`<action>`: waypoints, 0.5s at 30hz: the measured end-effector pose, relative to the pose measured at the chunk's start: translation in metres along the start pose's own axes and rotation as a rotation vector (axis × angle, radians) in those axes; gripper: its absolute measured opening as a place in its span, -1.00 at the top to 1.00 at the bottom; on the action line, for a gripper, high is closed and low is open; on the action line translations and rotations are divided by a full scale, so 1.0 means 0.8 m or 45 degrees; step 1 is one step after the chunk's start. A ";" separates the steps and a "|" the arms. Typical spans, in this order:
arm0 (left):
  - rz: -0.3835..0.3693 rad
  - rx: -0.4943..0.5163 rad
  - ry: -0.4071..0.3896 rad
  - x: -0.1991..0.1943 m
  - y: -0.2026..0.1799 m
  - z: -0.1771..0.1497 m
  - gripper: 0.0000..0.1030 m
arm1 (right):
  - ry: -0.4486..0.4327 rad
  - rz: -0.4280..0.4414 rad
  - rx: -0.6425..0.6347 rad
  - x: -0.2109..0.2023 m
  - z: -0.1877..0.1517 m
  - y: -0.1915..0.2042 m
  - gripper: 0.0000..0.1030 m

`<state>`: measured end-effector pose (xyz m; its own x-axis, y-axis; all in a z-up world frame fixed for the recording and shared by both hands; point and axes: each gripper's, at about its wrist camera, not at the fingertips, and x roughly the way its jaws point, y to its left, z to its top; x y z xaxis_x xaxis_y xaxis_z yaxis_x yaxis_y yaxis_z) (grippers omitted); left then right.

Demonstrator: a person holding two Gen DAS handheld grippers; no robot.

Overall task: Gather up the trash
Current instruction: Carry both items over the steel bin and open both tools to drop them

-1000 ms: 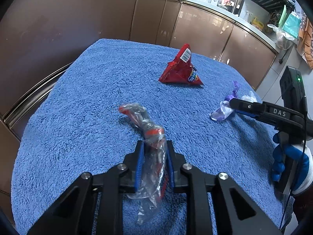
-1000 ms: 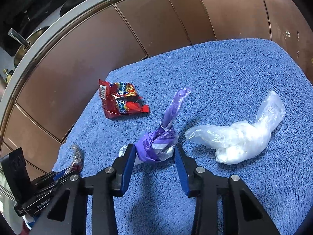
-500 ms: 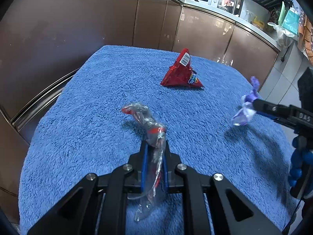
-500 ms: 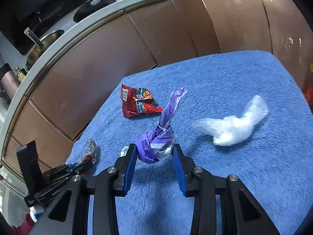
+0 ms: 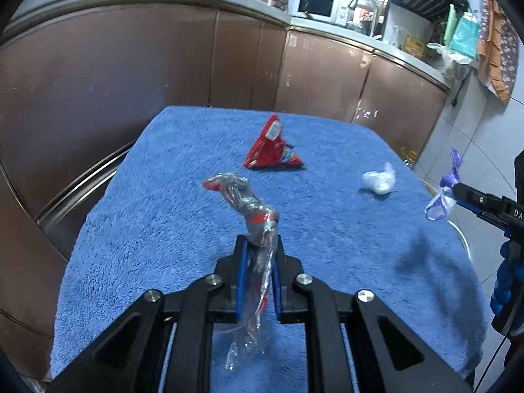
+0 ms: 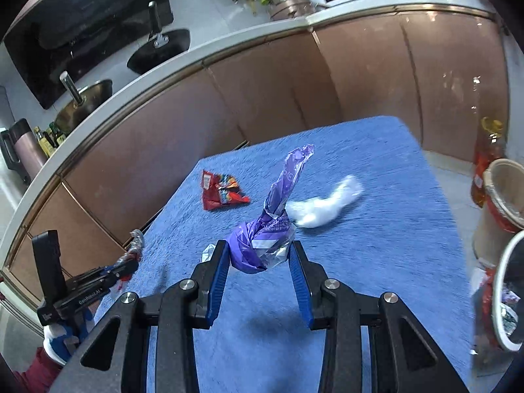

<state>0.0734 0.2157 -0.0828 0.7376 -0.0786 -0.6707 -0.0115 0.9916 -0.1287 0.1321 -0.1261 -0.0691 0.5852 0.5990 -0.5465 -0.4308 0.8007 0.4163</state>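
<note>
Both grippers loaded, carrying trash off the table

My left gripper (image 5: 258,255) pinched the clear wrapper (image 5: 244,201); my right gripper (image 6: 258,258) clamped the purple wrapper (image 6: 262,239). Next, I judged: the bin (image 6: 511,291) to its right.

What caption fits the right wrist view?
Right gripper holds a purple wrapper above the blue towel.

both my wrist views are heavy fisheye with black corners and bent counter lines. decent daylight, blown out around the microwave (image 5: 316,8). glare streaks on the brown cabinets (image 6: 458,82). soft shadow on the blue towel (image 5: 435,262). white plastic wad (image 6: 322,204) is smeared with motion blur.
</note>
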 end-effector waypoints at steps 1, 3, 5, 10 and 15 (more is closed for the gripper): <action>-0.009 0.009 -0.010 -0.006 -0.006 0.002 0.76 | -0.019 -0.013 0.008 -0.013 -0.002 -0.005 0.32; -0.027 0.030 -0.026 -0.015 -0.019 0.005 0.76 | -0.053 -0.038 0.026 -0.033 -0.005 -0.014 0.32; -0.043 0.051 -0.037 -0.021 -0.031 0.008 0.76 | -0.082 -0.065 0.043 -0.054 -0.009 -0.023 0.32; -0.089 0.116 -0.057 -0.035 -0.067 0.013 0.76 | -0.161 -0.135 0.086 -0.106 -0.019 -0.044 0.32; -0.126 0.180 -0.078 -0.048 -0.102 0.016 0.76 | -0.227 -0.182 0.129 -0.147 -0.028 -0.062 0.32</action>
<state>0.0547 0.1394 -0.0372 0.7701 -0.1741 -0.6137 0.1551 0.9843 -0.0846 0.0694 -0.2362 -0.0418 0.7513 0.4616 -0.4717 -0.2692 0.8669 0.4195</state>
